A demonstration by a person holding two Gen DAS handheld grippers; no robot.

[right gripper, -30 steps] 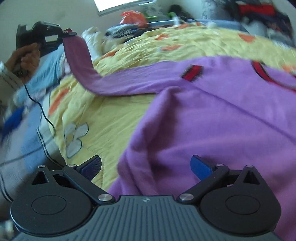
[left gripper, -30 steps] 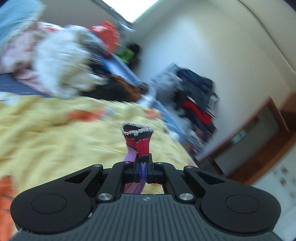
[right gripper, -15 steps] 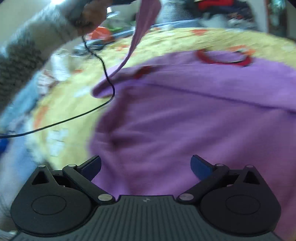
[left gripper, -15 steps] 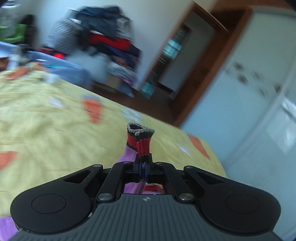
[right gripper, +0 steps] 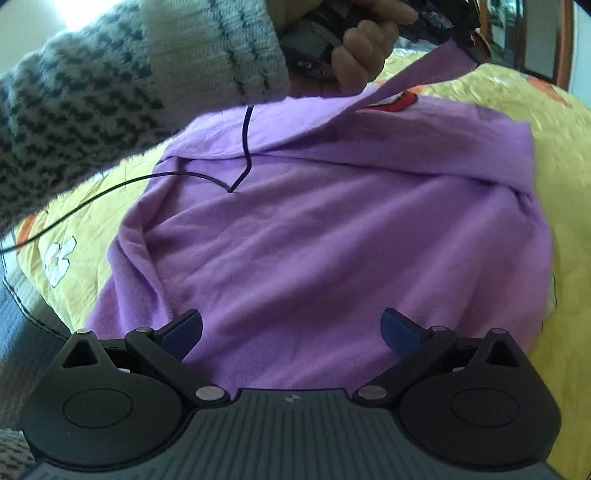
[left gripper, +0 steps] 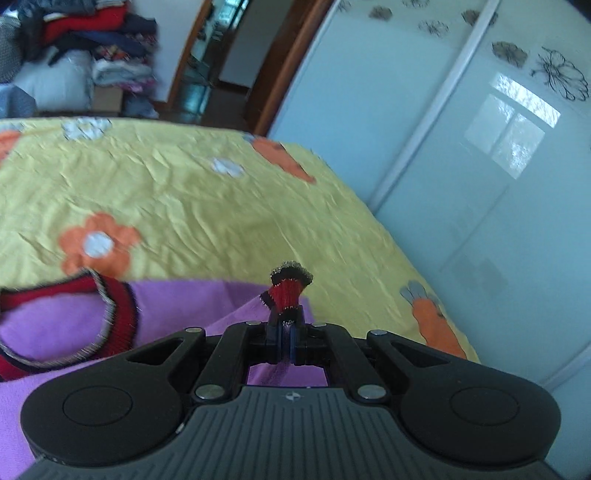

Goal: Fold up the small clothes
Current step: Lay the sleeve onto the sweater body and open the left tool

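A small purple sweater (right gripper: pixel 332 240) with red and black trim lies on a yellow flowered bedspread (left gripper: pixel 184 192). My left gripper (left gripper: pixel 286 332) is shut on the sleeve's red cuff (left gripper: pixel 290 284) and holds it above the sweater's body, near the red collar (left gripper: pixel 114 314). In the right wrist view the left gripper (right gripper: pixel 454 33) holds the sleeve (right gripper: pixel 417 74) stretched across the top of the sweater. My right gripper (right gripper: pixel 291 328) is open and empty, low over the sweater's lower part.
The bed's edge runs close to a white sliding wardrobe (left gripper: pixel 461 147) on the right. Stacked clothes (left gripper: pixel 81 44) stand beyond the bed by a doorway (left gripper: pixel 229 59). A black cable (right gripper: pixel 147 181) hangs from the left hand across the sweater.
My left gripper has swung the sleeve from the bed's left side across over the sweater's body. My right gripper has stayed open over the lower part.
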